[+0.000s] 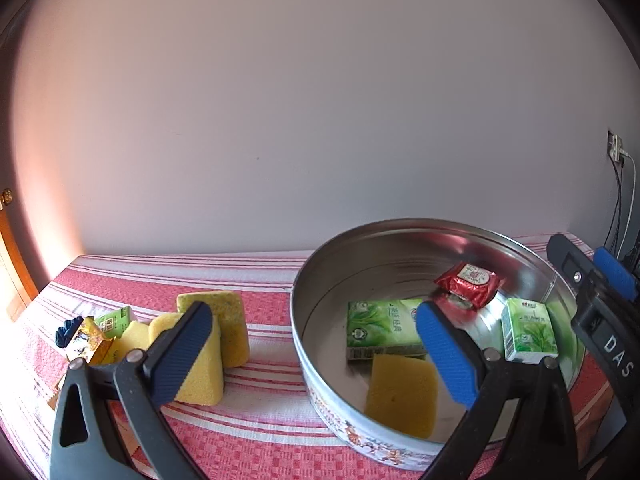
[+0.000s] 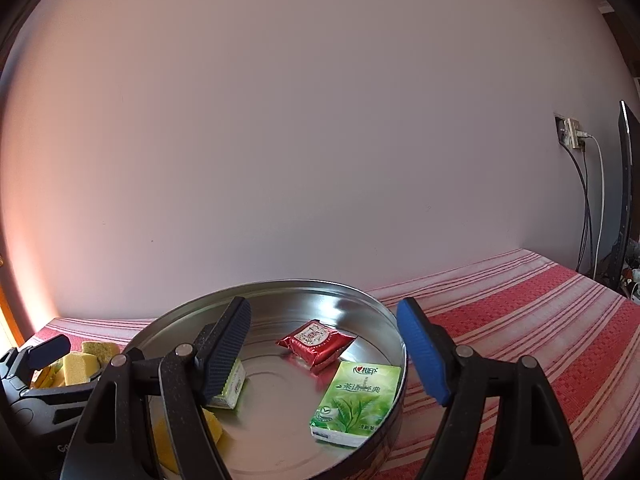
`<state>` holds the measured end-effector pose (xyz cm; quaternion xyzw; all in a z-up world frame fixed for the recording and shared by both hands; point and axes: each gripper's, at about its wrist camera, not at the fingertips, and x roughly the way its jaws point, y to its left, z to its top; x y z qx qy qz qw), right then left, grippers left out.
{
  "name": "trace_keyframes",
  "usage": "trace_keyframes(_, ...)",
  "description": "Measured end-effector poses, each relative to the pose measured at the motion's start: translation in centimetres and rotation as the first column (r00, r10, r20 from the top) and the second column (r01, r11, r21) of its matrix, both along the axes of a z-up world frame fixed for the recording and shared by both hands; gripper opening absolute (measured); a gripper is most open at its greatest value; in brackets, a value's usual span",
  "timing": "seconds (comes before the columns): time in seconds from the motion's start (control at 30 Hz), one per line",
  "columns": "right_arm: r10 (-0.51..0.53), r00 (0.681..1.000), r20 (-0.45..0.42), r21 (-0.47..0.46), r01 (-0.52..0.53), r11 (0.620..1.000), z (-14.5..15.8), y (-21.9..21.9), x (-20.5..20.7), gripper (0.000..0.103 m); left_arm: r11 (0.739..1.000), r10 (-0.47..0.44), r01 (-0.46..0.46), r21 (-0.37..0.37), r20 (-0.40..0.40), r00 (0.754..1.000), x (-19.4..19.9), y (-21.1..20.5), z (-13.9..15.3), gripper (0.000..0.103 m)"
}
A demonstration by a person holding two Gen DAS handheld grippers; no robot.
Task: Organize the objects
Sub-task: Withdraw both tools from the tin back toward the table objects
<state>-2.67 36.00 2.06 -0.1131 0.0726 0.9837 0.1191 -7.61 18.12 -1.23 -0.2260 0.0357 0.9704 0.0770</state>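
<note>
1. Where the red-and-white striped cloth (image 2: 520, 320) covers the table, it runs back to a plain pale wall (image 2: 300, 120); a wall socket (image 2: 572, 132) with cables hanging from it sits far right of the right claw, beside a dark screen edge (image 2: 626, 200).
2. Round metal tin (image 1: 316, 360), open, rests on the cloth. Its near wall carries a printed pattern.
3. Left gripper (image 1: 312, 352): jaws wide apart, nothing between the pads. It hangs over the tin's left rim, with the left finger (image 1: 184, 352) outside the tin and the right finger (image 1: 444, 352) over its interior.
4. Right gripper (image 2: 324, 352): jaws wide apart, empty, poised above the tin's middle. Its right finger overhangs the right rim.
5. Inside the tin, between the right claw's fingers: red foil packet (image 2: 316, 342) toward the back; green tissue pack (image 2: 356, 400) leaning on the right wall.
6. Second green tissue pack (image 1: 380, 328) lies flat, partly behind the right claw's left finger; a yellow sponge (image 1: 400, 392) lies just nearer than it.
7. Outside the tin, behind the left claw's left finger: yellow sponges clustered (image 1: 234, 328), a small green pack (image 1: 116, 320), a gold packet (image 1: 86, 340), touching or nearly so.
8. A dark blue object (image 1: 66, 330) sits at that cluster's far left; kind unclear.
</note>
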Motion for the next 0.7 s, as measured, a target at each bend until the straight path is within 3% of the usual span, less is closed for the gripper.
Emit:
trace_keyframes(0.17, 0.005, 1.0, -0.015, -0.028, -0.006, 1.0, -0.1, 0.4, 0.6, 0.077, 0.999, 0.025, -0.025, 0.025, 0.022, 0.999, -0.1, -1.9, -0.4, 0.103)
trace_keyframes(0.33, -0.007, 1.0, -0.022, -0.044, 0.006, 0.999, -0.1, 0.4, 1.1, 0.077, 0.998, 0.051, -0.051, -0.021, 0.003, 0.999, 1.6, -3.7, -0.2, 0.103)
trace_keyframes(0.7, 0.0, 0.999, 0.047, -0.051, 0.002, 0.999, -0.4, -2.0, 1.8, 0.077, 0.997, 0.081, -0.081, -0.007, 0.056, 0.995, 2.8, -9.4, -0.3, 0.103)
